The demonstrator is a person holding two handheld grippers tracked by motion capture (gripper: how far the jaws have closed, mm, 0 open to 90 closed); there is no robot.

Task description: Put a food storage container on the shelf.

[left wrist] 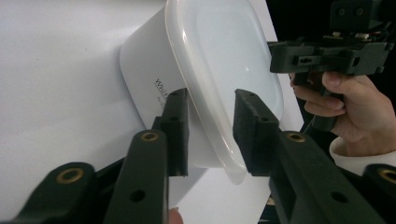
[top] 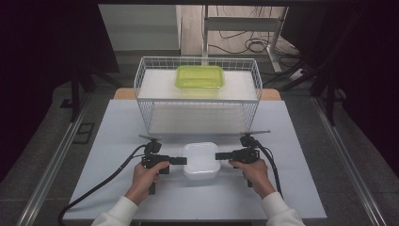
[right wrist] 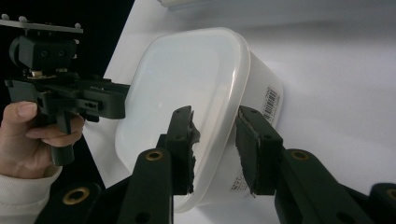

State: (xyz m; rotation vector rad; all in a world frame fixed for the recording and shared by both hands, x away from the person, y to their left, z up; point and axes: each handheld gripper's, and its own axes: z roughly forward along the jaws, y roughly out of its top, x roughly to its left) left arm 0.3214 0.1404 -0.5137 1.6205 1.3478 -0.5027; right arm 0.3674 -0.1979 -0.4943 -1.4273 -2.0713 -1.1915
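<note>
A white lidded plastic container [top: 201, 160] rests on the pale table [top: 113, 141] near its front, between my two grippers. My left gripper [top: 184, 160] reaches in from the container's left, and its jaws straddle the lid rim [left wrist: 212, 116] with a gap still showing, one jaw beside the wall and one over the lid. My right gripper [top: 217, 156] comes in from the right and straddles the opposite rim [right wrist: 219, 126] the same way, pads not pressing. Each gripper view also shows the other hand and its gripper across the container [left wrist: 224, 51] [right wrist: 187, 79].
A white wire basket rack [top: 141, 89] stands behind the container at the table's far side. A green lidded box [top: 200, 76] sits on the rack's upper shelf. Bare tabletop lies to either side of my hands.
</note>
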